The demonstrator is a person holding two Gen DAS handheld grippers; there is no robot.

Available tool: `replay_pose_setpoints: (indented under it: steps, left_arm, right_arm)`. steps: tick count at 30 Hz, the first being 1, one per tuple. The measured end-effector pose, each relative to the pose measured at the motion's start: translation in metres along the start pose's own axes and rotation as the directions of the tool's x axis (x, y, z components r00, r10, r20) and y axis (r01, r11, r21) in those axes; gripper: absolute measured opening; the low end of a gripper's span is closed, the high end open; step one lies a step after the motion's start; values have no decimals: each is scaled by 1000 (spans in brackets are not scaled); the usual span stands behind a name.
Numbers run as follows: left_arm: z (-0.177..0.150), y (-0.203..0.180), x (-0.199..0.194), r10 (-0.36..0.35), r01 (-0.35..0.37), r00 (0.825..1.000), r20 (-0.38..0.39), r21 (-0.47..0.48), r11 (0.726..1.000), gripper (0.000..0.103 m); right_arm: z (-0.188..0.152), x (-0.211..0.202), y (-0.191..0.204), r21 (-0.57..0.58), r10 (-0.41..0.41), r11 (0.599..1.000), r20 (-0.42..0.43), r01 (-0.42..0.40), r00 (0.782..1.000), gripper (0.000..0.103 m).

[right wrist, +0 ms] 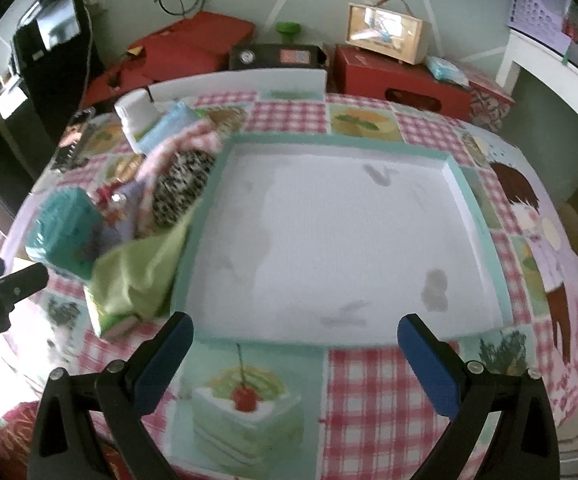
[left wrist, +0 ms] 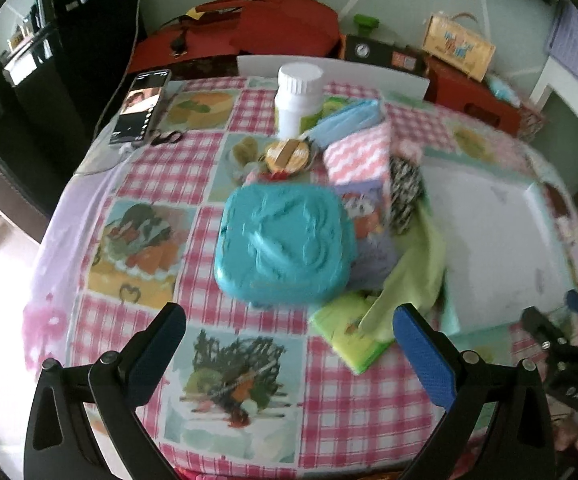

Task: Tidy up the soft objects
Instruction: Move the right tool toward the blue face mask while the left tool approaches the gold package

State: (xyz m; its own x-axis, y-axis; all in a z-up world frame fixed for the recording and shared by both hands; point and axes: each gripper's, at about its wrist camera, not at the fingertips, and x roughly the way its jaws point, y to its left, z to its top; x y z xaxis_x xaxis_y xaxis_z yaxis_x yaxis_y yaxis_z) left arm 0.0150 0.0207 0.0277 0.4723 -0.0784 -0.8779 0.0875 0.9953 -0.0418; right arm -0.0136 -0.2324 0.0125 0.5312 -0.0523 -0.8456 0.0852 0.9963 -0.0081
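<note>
A heap of soft things lies left of a shallow white tray with a teal rim (right wrist: 477,216) (left wrist: 545,216). In the heap are a green cloth (left wrist: 413,280) (right wrist: 141,272), a pink-and-white cloth (left wrist: 359,152) (right wrist: 185,140), a black-and-white patterned piece (left wrist: 405,192) (right wrist: 181,184) and a pale blue folded cloth (left wrist: 349,118) (right wrist: 167,126). A teal lidded box (left wrist: 285,240) (right wrist: 65,228) sits beside them. My left gripper (left wrist: 289,324) hovers open in front of the teal box, holding nothing. Open as well, my right gripper (right wrist: 295,334) stands over the tray's near edge; the tray is bare.
A white bottle (left wrist: 299,96) (right wrist: 137,118), a small round tin (left wrist: 287,156), a phone (left wrist: 141,106) and a green booklet (left wrist: 353,332) lie on the checked tablecloth (left wrist: 249,312). Red cases (right wrist: 185,48) and a wooden box (right wrist: 385,36) stand behind the table.
</note>
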Motion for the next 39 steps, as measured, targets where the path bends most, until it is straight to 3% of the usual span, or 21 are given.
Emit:
replay_pose_setpoints:
  steps: [14,20,29,34,39]
  left_arm:
    - [60,47,12,-114,117,992,50,-74,990,103]
    - [80,61,25,-134,137,989,65,-50,989,103]
    - [114,67,57,-100,100,995,-29,24,995,103]
    - [129,72,81,-110,111,990,-91,9,994,103]
    - [136,73,103,-91,94,987,-132,16,995,103]
  right_arm:
    - [61,16,32,-29,113,993,57,-112,992,103]
    - [82,30,45,-43,144,989,58,-142,988,103]
    - [110,54,65,-109,166,981,40,-161,985,103]
    - [130,69,76,-143,204,970,26,-199,979,103]
    - [154,83,89,-212,188,960,13,-181,982,103]
